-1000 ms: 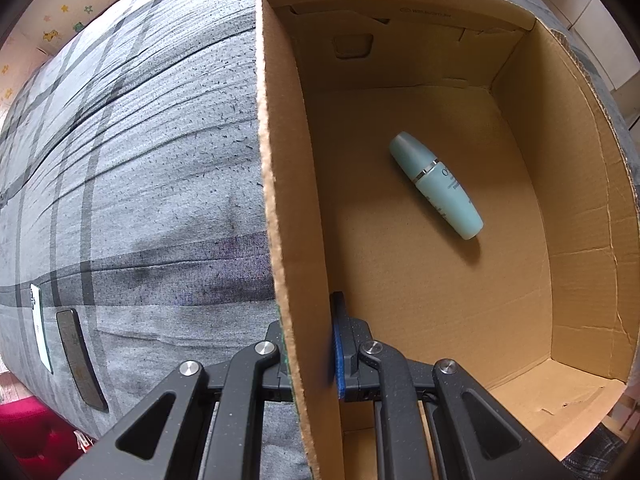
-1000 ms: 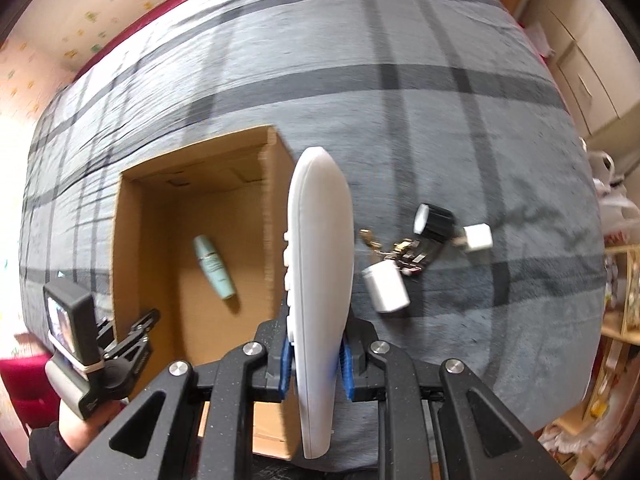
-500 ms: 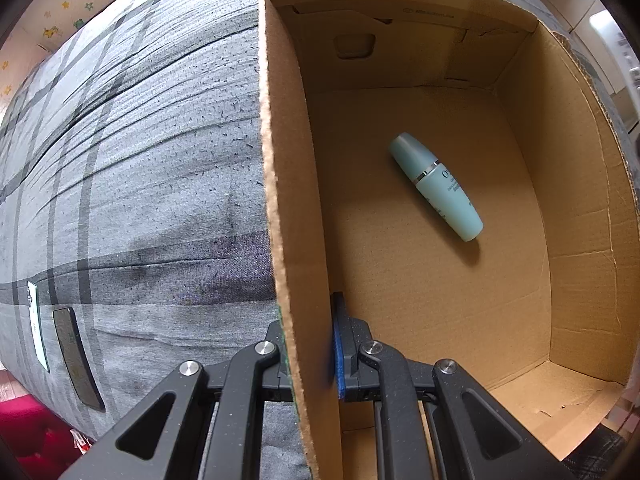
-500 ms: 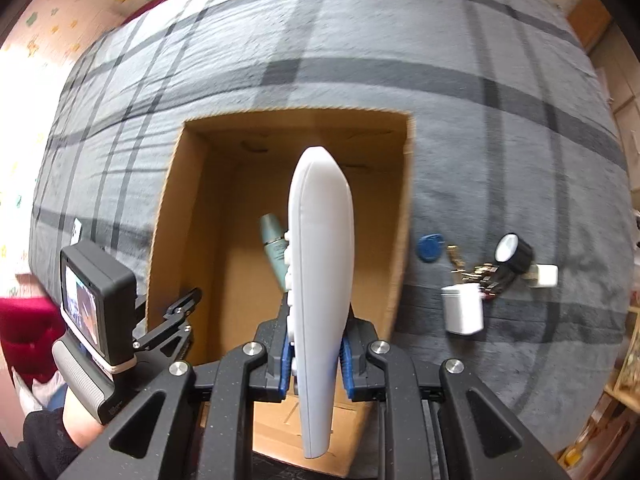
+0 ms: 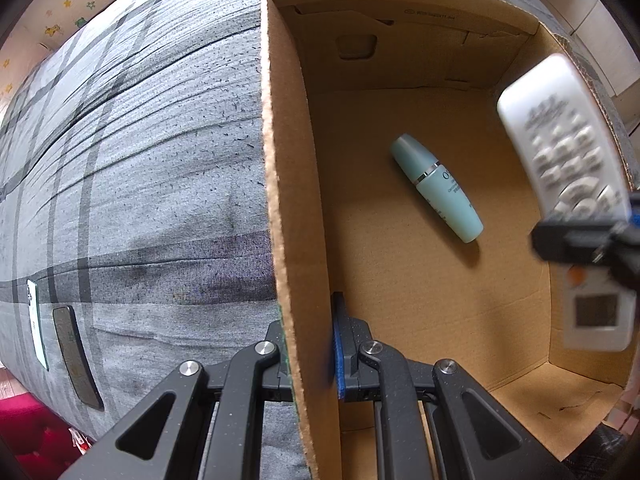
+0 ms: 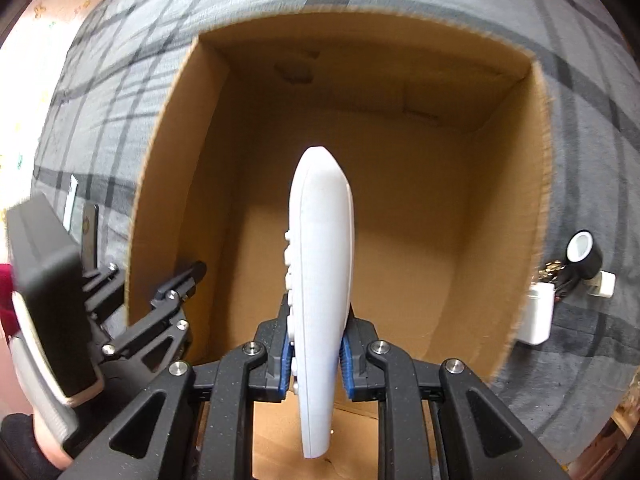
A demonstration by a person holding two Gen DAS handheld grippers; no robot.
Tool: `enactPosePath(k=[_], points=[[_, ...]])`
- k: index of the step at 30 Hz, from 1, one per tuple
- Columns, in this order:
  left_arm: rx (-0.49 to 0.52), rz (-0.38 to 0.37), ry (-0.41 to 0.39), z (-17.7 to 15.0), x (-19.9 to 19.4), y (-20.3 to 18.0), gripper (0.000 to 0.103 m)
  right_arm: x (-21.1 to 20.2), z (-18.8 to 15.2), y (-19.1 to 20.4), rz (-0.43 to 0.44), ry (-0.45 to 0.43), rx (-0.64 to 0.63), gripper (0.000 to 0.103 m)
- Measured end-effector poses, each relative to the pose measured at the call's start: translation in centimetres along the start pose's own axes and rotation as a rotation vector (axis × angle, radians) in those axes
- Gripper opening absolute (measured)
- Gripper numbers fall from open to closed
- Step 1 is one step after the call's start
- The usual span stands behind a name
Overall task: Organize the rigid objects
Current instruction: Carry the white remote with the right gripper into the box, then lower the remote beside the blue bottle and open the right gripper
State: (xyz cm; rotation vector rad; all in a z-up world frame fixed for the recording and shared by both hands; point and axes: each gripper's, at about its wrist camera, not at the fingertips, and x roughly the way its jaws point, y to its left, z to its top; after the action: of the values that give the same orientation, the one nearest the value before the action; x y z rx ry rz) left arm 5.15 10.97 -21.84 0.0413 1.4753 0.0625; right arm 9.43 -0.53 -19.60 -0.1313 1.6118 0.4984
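- Cardboard box [image 5: 420, 280]: matt brown corrugated paperboard, rough cut rims.
- Bed cover [image 5: 140, 160]: grey plaid cloth, soft, faintly napped.
- Remote control [image 6: 322, 280]: smooth white plastic, slight sheen.
- Bottle [image 5: 438, 188]: pale teal plastic, satin finish, one shiny metallic band.
- Left hand-held gripper [image 5: 310, 354]: matt speckled black plastic, bright metal pins, blue ribbed pads.

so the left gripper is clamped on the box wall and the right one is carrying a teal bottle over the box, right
Not quite. The right gripper carries a white remote, as the right wrist view shows. The teal bottle already lies in the box, whose wall the left gripper does clamp.
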Motion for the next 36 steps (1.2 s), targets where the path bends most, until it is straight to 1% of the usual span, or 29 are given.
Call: enactPosePath(k=[10, 14, 19, 24, 26, 27, 29, 34, 36], points=[[-0.003, 0.0, 0.002, 0.0, 0.0, 0.0, 0.012, 3.7, 0.0, 1.6, 0.011, 0.067, -0.052, 0.019], [0.0, 0.001, 0.002, 0.1, 0.0, -0.1, 0.012, 4.9, 0.6, 1.9, 0.017, 0.083, -0.045, 0.02], [-0.001, 0.001, 0.001, 0.0, 0.0, -0.1, 0.012, 5.4, 1.1, 2.0, 0.017, 0.091, -0.04, 0.02], [0.001, 0.002, 0.001, 0.0, 0.0, -0.2, 0.012, 5.1, 1.2, 0.8, 0.035, 0.09, -0.018, 0.022], [-0.001, 0.003, 0.006, 0.0, 0.1, -0.2, 0.012, 4.9, 1.1, 0.3, 0.038, 0.087, -0.021, 0.028], [-0.001, 0.004, 0.006, 0.0, 0.1, -0.2, 0.012, 4.8, 1.1, 0.3, 0.037, 0.084, -0.023, 0.029], [0.0, 0.004, 0.004, 0.1, 0.1, -0.2, 0.012, 4.5, 1.1, 0.2, 0.031, 0.07, -0.028, 0.032], [-0.001, 0.005, 0.005, 0.2, 0.2, -0.2, 0.012, 3.2, 1.6, -0.4, 0.022, 0.034, -0.026, 0.034], [0.0, 0.007, 0.006, 0.2, 0.3, -0.2, 0.012, 2.3, 1.2, -0.2, 0.014, 0.009, -0.032, 0.034]])
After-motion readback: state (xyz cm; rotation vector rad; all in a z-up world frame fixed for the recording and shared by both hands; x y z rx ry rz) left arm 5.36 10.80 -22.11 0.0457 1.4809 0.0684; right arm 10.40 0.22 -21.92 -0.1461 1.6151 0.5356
